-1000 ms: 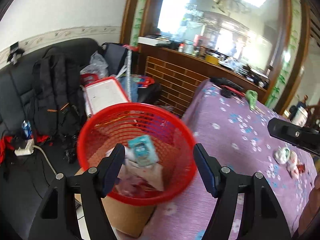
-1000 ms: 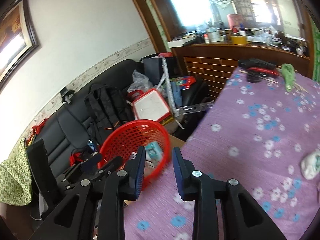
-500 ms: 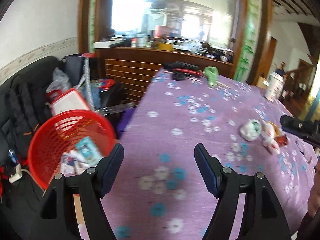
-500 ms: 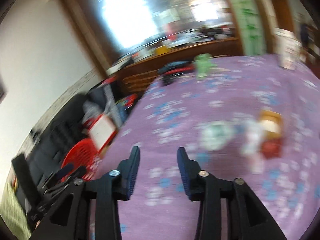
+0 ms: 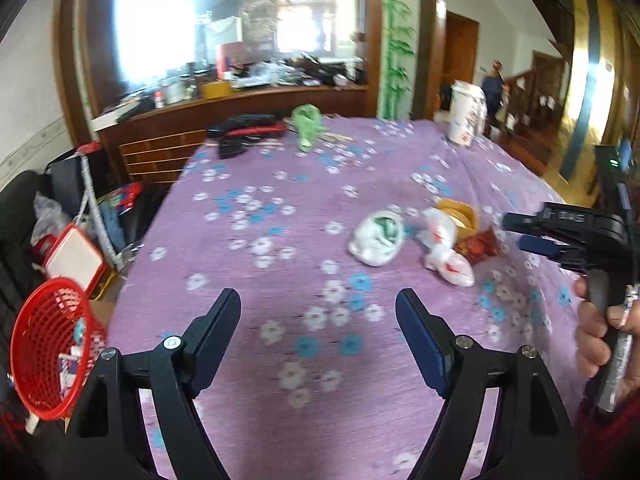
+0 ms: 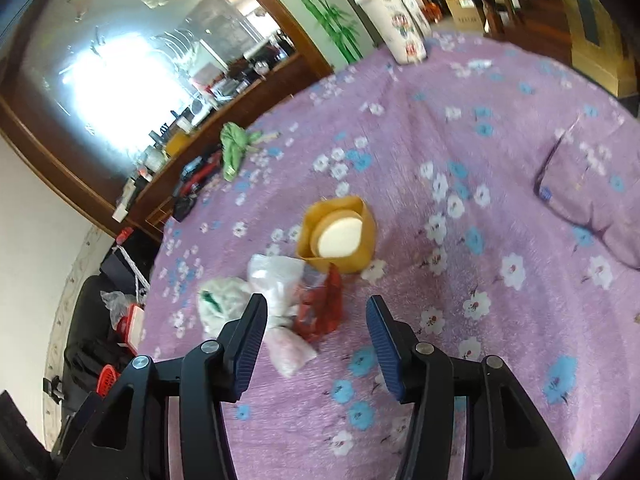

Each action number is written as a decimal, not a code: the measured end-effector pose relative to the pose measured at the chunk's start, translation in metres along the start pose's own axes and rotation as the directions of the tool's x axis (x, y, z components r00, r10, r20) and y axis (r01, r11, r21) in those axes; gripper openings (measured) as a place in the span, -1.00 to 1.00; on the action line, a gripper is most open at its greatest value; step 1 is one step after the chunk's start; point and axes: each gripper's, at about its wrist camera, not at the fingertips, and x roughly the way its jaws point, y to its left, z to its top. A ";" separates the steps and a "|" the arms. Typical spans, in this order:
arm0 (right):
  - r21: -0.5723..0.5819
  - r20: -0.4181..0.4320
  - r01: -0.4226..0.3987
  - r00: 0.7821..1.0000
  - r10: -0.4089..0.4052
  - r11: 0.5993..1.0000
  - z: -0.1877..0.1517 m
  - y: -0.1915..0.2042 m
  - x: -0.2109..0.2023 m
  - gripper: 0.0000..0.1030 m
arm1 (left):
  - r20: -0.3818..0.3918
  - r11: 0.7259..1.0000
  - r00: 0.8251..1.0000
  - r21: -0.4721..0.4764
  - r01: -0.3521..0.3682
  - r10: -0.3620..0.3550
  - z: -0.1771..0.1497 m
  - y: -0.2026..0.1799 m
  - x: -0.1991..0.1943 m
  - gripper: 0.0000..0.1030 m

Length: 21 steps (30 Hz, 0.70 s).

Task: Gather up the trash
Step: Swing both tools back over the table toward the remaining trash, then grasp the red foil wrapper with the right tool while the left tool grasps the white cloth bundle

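- Both jaws just opened wider, empty: left gripper point(image 5: 318, 320), right gripper point(image 6: 316, 326) above purple flowered tablecloth point(image 5: 256, 240).
- Partly done: red mesh plastic basket point(image 5: 44, 344) at 8 o'clock already holding wrappers.
- Left to collect: crumpled white-green bag point(image 6: 218, 304), clear plastic bag point(image 6: 280, 284), red foil wrapper point(image 6: 320, 308), yellow paper carton point(image 6: 340, 236).
- Basket contents clear only from left wrist; carton's white disc only from right.

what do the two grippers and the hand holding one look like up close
Both grippers are matte black plastic with forked arms, silver screws at the joints and ribbed dark blue pads on the fingers: the left gripper and the right gripper. The left wrist view shows the hand around the right one's black handle, with a red sleeve below. No cables show.
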 end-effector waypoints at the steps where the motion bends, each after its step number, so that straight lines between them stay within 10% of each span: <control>1: 0.009 -0.008 -0.010 1.000 0.010 1.000 -0.002 -0.002 0.005 0.07 | -0.010 1.000 1.000 0.008 0.006 -0.006 0.001 -0.006 0.003 0.54; 8: 0.026 -0.051 -0.076 0.996 0.077 0.997 -0.005 -0.013 0.043 0.06 | -0.062 0.999 0.998 0.035 0.026 -0.023 0.017 -0.027 0.034 0.59; 13: -0.003 -0.059 -0.112 0.992 0.111 0.994 -0.009 -0.011 0.048 -0.39 | -0.095 1.000 0.995 -0.012 0.022 -0.023 0.037 -0.029 0.070 0.61; 21: -0.019 0.131 -0.077 0.988 0.079 0.997 -0.002 -0.019 0.007 -0.46 | -0.157 1.000 0.988 -0.014 0.000 -0.003 0.049 -0.044 0.122 0.61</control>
